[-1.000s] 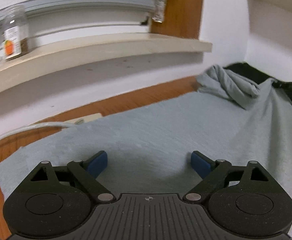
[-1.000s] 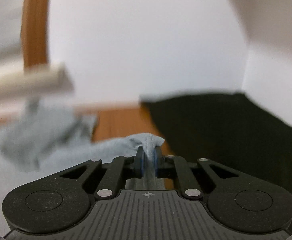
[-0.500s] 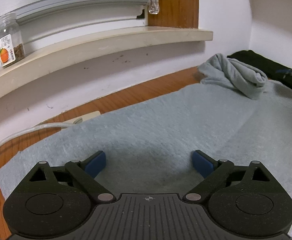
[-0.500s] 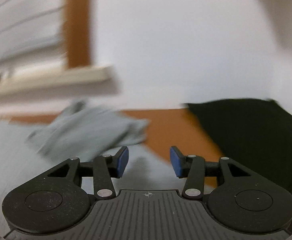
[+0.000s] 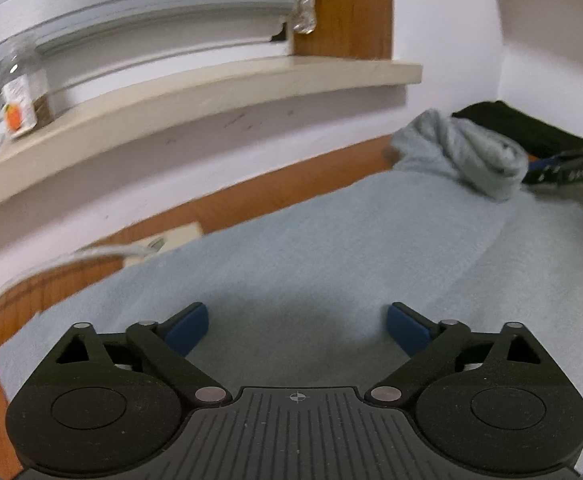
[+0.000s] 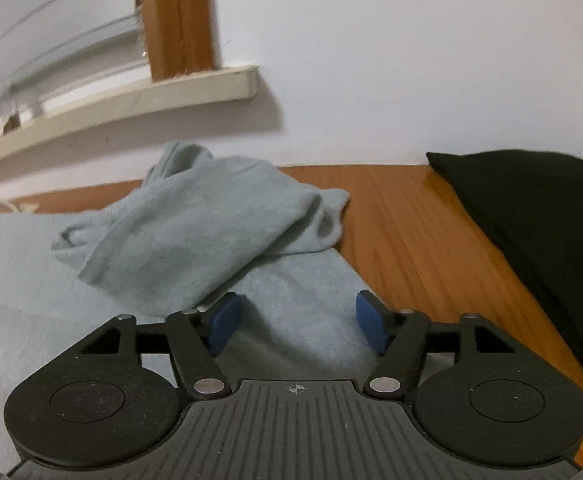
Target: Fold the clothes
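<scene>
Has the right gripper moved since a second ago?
Yes. The right gripper has swung left: the beige window sill sits further right in its view. Its jaws have just been opening, releasing the pale grey-blue fabric garment.

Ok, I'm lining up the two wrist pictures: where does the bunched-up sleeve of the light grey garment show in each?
Left wrist view: the bunched-up grey sleeve lies upper right, just before the black cloth.
Right wrist view: it lies centre-left, above the jaws.
Shared landmark: the cream window sill.
</scene>
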